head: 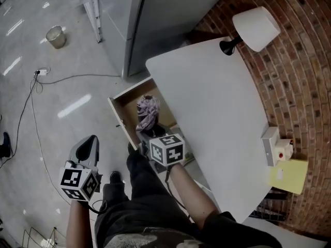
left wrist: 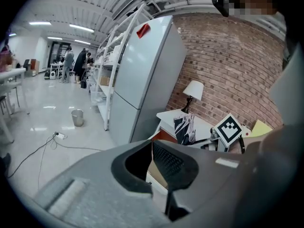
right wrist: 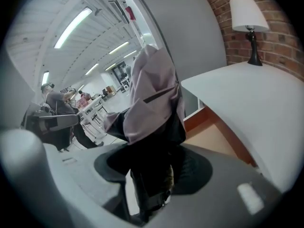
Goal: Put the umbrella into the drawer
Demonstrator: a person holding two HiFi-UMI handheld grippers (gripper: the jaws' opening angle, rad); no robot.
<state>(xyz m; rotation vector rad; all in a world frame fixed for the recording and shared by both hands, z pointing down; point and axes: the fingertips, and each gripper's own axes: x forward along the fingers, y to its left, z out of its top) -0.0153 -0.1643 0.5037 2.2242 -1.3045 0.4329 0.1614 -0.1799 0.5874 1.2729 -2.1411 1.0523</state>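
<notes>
- In the head view, the person's dark trousers (head: 139,211) are seen nearest. Just beyond them the right gripper (head: 150,134) is clamped on the folded umbrella (head: 147,111), which is seen against the inside of the open drawer (head: 124,105) of the white table (head: 217,112).
- The left gripper (head: 89,144) is held apart from them, over the floor (head: 51,87).
- In the left gripper view, the jaws are seen together at their tips, with nothing gripped. Beyond them the umbrella is seen upright, before the lamp (left wrist: 193,90) and the brick wall (left wrist: 237,70).
- In the right gripper view, both jaws are pressed on the dark lower part of the umbrella. Its pale fabric rises above them, and the wooden drawer is seen behind, under the table edge.
</notes>
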